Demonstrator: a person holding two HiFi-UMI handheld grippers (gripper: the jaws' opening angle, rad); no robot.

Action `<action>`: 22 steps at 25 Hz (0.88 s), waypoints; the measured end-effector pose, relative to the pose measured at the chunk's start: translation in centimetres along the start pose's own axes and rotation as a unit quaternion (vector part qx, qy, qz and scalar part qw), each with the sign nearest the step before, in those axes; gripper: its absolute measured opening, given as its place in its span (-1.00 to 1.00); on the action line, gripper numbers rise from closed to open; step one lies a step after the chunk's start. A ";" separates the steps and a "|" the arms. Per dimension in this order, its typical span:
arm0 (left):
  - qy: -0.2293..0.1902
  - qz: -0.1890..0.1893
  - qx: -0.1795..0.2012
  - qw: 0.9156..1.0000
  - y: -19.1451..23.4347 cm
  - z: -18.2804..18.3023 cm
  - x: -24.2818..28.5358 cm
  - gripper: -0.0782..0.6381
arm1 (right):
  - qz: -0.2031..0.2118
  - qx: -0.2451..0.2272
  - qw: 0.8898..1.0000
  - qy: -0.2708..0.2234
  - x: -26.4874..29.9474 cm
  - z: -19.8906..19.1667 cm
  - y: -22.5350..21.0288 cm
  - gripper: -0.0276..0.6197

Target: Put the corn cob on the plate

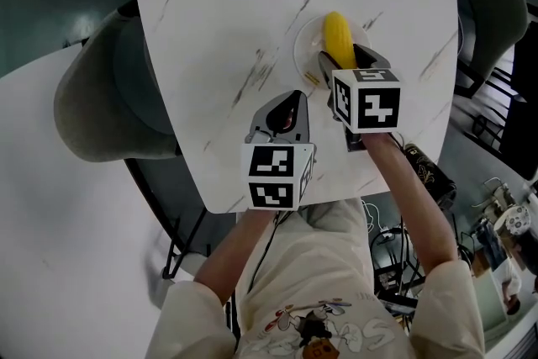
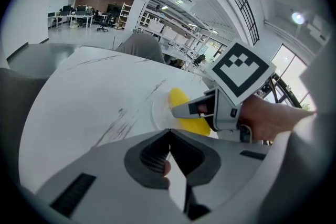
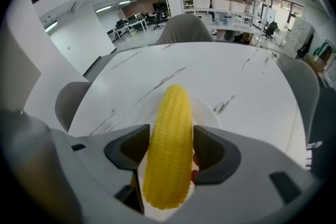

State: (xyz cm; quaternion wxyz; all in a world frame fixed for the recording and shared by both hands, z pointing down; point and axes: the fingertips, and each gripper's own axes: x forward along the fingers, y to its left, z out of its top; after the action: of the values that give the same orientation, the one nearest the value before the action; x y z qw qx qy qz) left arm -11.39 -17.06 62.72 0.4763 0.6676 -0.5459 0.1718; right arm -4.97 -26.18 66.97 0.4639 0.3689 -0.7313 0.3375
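Yellow corn cob sits clamped between the jaws of the right tool, lying lengthwise over the white plate. The left tool, jaws pressed together on nothing, hangs over the table just beside the plate. If the right jaws part while the cob is tilted or off the plate's middle, I judge the round cob could roll over the low rim. The right gripper view shows the grip itself. The head view shows the cob inside the plate's outline, but not whether it touches.
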 end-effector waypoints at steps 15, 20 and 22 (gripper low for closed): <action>-0.011 0.006 0.018 1.000 -2.6 0.6 -2.8 -0.76 | 0.043 0.036 0.997 -0.058 -6.3 0.1 0.8 -0.11; -0.013 0.000 0.043 0.999 -4.6 0.7 -4.3 -0.76 | 0.064 0.043 0.994 -0.081 -9.1 -0.4 1.2 -0.12; -0.015 0.001 0.049 0.999 -5.0 0.8 -5.1 -0.76 | 0.072 0.045 0.992 -0.093 -10.4 -0.5 1.3 -0.35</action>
State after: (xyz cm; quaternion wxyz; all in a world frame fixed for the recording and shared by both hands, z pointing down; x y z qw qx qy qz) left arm -8.88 -15.08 56.25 0.4341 0.6921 -0.5448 0.1888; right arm -2.83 -22.77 57.30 0.3515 0.3658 -0.7800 0.3664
